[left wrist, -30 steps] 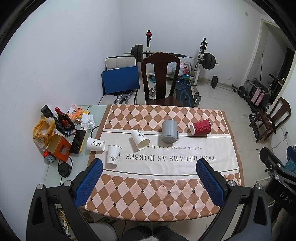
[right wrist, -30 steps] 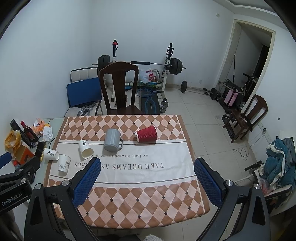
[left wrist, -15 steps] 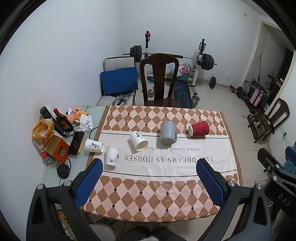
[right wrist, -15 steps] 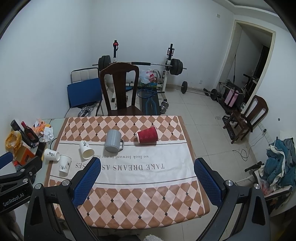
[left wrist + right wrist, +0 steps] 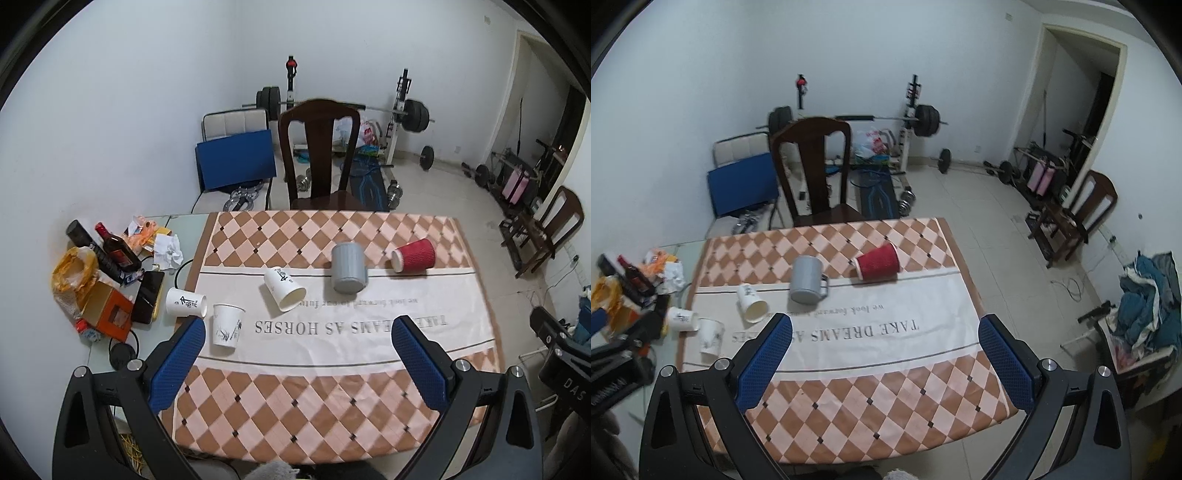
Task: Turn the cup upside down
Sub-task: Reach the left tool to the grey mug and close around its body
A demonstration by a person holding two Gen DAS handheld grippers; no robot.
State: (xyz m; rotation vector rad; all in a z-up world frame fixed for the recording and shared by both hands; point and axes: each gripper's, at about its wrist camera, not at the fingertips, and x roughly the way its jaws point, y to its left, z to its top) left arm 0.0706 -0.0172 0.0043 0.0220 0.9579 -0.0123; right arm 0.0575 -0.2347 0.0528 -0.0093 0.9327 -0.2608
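I am holding both the left gripper [image 5: 295,354] and the right gripper [image 5: 884,352] wide and empty above the tablecloth [image 5: 332,387]. The cups are lying loose beyond its printed text — the red cup [image 5: 878,263] may be rolling away if I am nudging it.

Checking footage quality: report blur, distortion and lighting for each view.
Left wrist view: sharp, heavy fisheye bending, dark corner vignette, even indoor light, red cup crisp. Right wrist view: slightly softer, same bending, red cup readable, dim doorway.
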